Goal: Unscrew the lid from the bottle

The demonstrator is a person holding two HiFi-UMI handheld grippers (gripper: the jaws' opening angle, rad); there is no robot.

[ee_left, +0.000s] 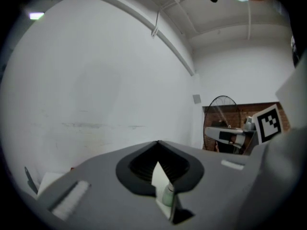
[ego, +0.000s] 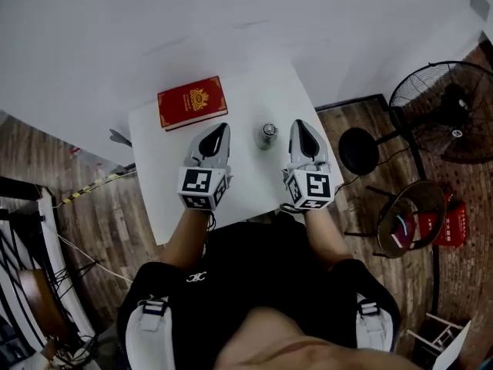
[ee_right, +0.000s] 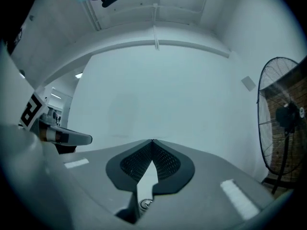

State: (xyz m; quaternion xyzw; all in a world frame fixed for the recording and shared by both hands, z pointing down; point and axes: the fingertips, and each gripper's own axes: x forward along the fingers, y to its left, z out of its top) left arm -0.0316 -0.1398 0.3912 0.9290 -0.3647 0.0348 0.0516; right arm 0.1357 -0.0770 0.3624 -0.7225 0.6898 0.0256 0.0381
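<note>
Although both grippers are up at the table (ego: 246, 187), the head view suggests the unscrewing has not begun. The bottle (ego: 267, 135) stands upright on the white top with its silvery lid (ego: 268, 129) seemingly still on. The left gripper (ego: 219, 133) lies just left of the bottle and the right gripper (ego: 306, 129) just right of it, and neither touches it. A red book (ego: 192, 102) lies beyond the bottle to its left, and a fan (ego: 447, 110) stands on the floor well to its right. Gripping the body, clamping the lid and turning all remain to be done.

The left gripper view settles what the head view cannot. Its jaws meet at the tips with nothing pinched. Only a pale sliver, likely the bottle (ee_left: 168, 195), shows through the slot below them, not gripped.

The right gripper view shows the same closure, the ribbed pads pressed together and empty. Low in its slot sits a small round shape, probably the lid (ee_right: 145, 203) seen from the side. Neither gripper view shows the book, and only the head view shows how both grippers flank the bottle.
</note>
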